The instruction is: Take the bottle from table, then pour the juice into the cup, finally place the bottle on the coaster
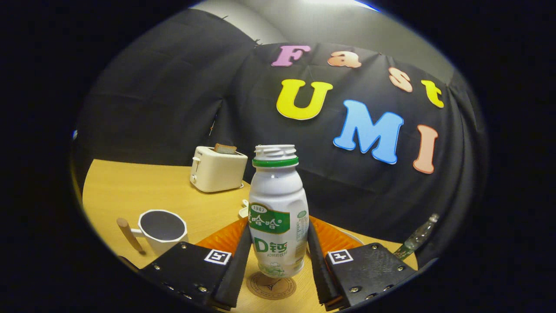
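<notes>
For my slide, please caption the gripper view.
Gripper shut on bottle above the coaster, cup nearby.

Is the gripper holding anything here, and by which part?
Yes: the gripper is shut on the bottle, both fingers pressing the lower body on opposite sides, its base just above the coaster.

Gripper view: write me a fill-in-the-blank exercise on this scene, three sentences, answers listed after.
1. The white plastic bottle with the green label stands between the fingers of the claw, above a round brown ____ on the wooden table.
2. The bottle's neck has no ____ on it.
3. A slice of toast sticks out of the cream ____ behind the white cup with a wooden handle.

Answers: coaster; cap; toaster
</notes>
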